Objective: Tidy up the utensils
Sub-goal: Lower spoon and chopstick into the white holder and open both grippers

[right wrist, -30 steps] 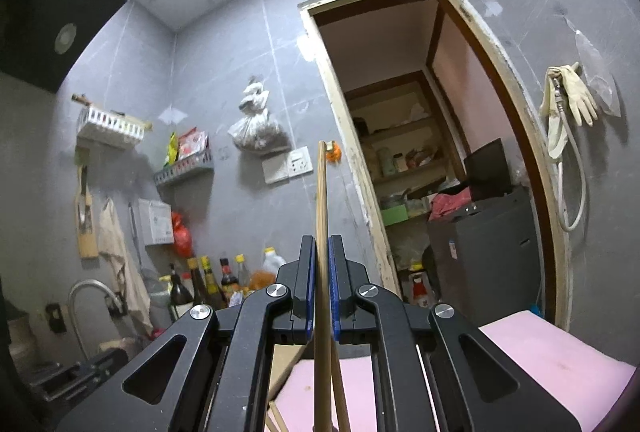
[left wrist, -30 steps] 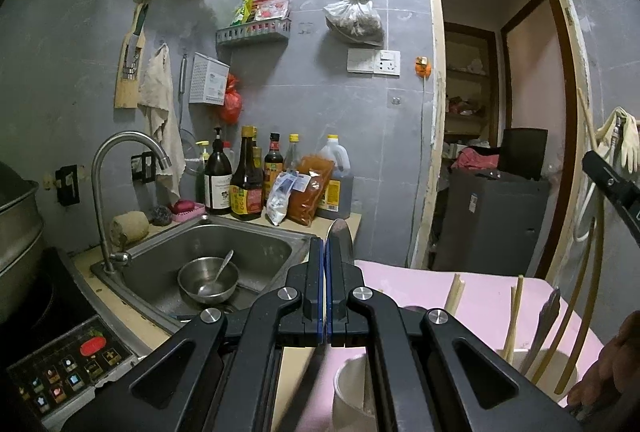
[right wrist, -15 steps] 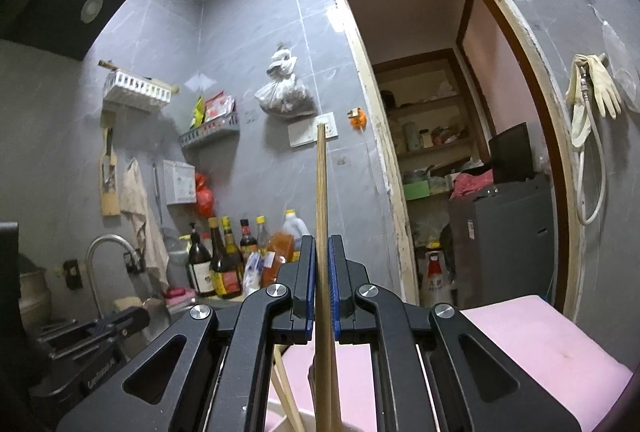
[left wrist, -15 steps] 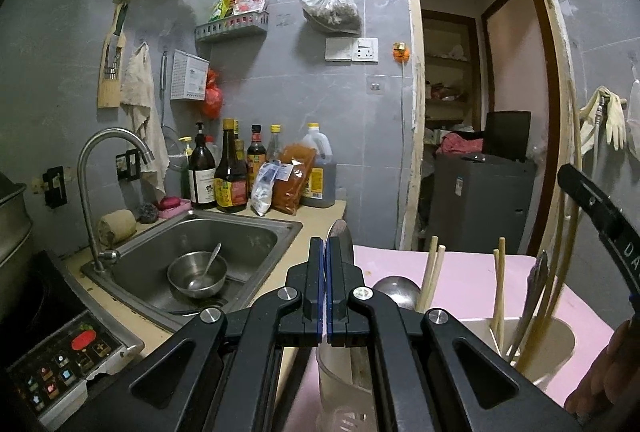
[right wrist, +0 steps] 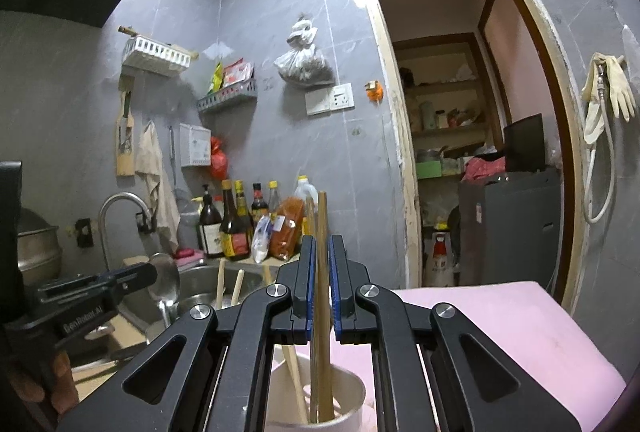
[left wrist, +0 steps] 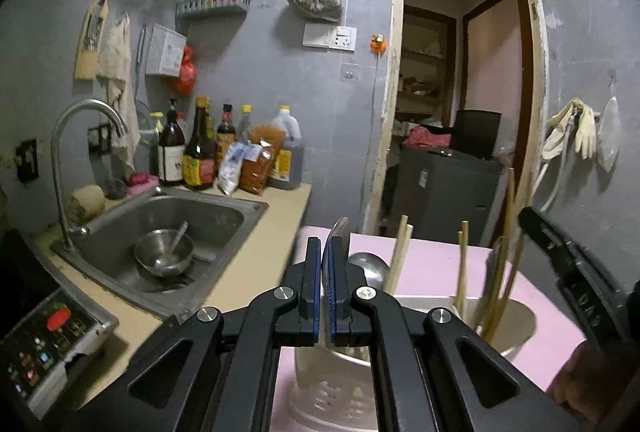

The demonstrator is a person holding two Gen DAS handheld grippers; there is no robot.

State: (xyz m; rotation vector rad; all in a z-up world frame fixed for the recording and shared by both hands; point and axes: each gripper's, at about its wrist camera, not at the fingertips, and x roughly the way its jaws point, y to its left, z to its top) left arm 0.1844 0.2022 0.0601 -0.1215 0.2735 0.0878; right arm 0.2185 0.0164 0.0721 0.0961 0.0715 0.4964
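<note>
The right gripper [right wrist: 320,284], clamped on a wooden chopstick [right wrist: 322,232], lowers it into the white utensil holder [right wrist: 352,398]; next, release. The left gripper [left wrist: 328,272] pinches a metal spoon [left wrist: 338,232], awaiting its compartment.

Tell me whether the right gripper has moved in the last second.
Yes. The right gripper, shut on a chopstick, sank: the chopstick's tip dropped from the wall socket to the bottles.

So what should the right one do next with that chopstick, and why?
Probably open the right hand-held gripper and let go. The chopstick it grips stands upright with its lower end already inside the white holder beside other chopsticks.
</note>
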